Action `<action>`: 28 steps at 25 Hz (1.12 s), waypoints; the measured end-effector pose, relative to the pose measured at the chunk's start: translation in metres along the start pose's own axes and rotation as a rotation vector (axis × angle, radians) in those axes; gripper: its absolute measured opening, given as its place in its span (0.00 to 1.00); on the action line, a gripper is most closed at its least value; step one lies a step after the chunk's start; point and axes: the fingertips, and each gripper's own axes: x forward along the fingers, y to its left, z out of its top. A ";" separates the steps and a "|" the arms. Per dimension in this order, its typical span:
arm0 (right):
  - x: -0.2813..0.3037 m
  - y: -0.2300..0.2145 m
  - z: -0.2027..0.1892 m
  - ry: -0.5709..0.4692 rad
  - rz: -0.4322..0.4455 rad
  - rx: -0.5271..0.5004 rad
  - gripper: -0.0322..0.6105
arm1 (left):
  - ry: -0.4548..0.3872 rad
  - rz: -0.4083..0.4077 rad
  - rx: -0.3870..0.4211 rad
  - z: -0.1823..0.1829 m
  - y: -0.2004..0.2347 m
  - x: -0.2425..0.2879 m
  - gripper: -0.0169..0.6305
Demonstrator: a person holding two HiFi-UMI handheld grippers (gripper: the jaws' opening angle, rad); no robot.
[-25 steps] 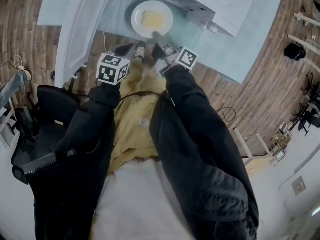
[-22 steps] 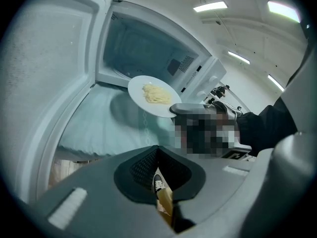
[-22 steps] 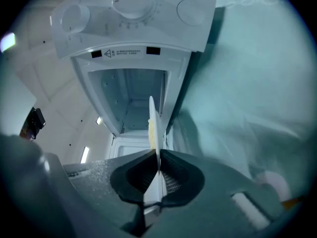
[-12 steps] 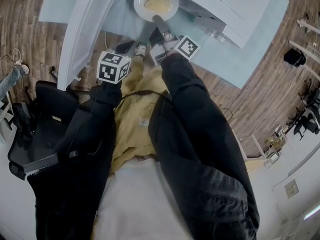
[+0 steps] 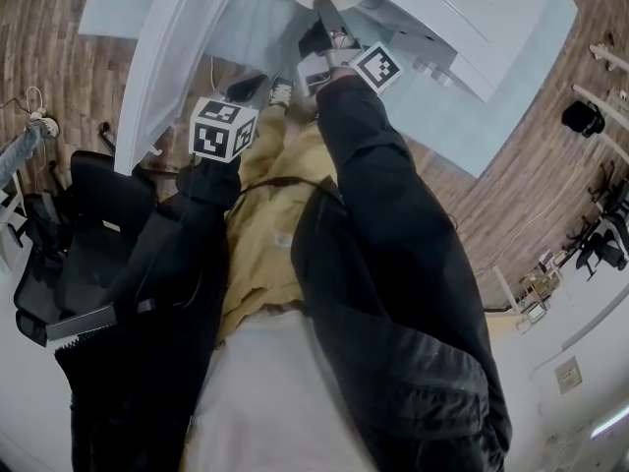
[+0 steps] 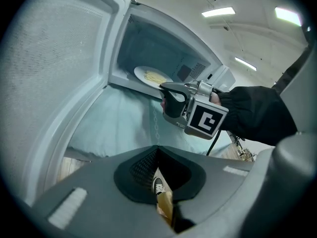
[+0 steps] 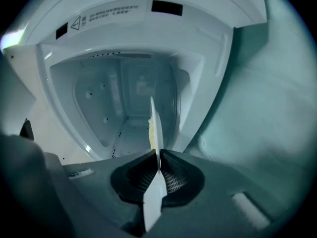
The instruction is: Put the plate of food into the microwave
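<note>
My right gripper (image 7: 158,168) pinches the plate of food (image 7: 155,125) by its rim, partway through the microwave (image 7: 124,90) mouth | left gripper (image 6: 157,152) closed, empty | risk: thin rim grip may let the plate tilt, spilling food.

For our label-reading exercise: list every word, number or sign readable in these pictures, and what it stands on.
Microwave, strip above the cavity: a warning triangle, then two lines of print, too blurred to read.
Marker cube on the left gripper and the one on the right gripper: square patterns, no words.
No text is readable anywhere.
</note>
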 end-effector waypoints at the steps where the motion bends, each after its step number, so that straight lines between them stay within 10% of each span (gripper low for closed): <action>1: 0.002 0.000 0.002 -0.009 -0.003 0.003 0.07 | 0.000 0.001 -0.001 -0.001 0.001 -0.001 0.02; 16: 0.013 -0.004 0.014 -0.082 -0.039 0.045 0.09 | -0.003 0.001 -0.006 -0.013 0.004 -0.011 0.02; 28: -0.027 0.011 -0.028 0.082 0.008 -0.039 0.21 | -0.019 -0.014 0.018 -0.010 -0.013 -0.008 0.02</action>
